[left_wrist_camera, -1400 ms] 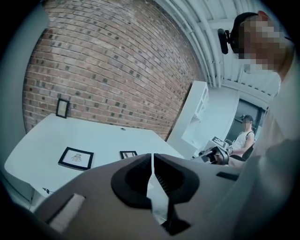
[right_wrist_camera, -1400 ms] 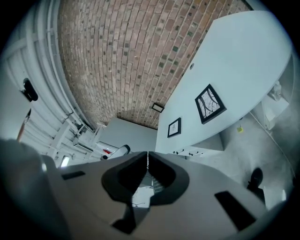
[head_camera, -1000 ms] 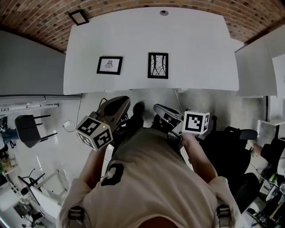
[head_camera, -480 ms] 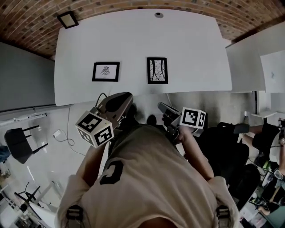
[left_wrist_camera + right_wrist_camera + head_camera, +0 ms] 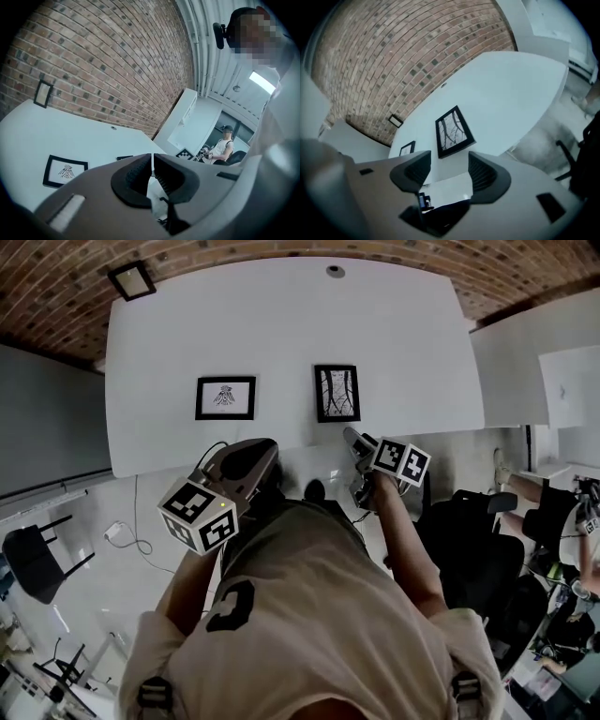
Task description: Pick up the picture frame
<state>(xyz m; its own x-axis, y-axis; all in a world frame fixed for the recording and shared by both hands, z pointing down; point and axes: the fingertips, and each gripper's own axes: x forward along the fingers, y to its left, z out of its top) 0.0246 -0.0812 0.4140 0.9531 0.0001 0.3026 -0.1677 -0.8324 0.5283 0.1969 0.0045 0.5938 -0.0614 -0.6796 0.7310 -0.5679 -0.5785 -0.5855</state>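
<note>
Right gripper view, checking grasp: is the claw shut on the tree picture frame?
No, the right claw has just been opening with nothing between its jaws; the tree picture frame lies beyond them.

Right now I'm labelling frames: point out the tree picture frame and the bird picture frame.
tree picture frame (image 5: 337, 393), head view, middle of print
bird picture frame (image 5: 225, 397), head view, middle of print

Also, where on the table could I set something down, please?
The far half of the table is bare, from both frames back to the cable hole. The right end beyond the branch-print frame is free too. The near edge is busiest: that frame and the left-hand frame lie there.
</note>
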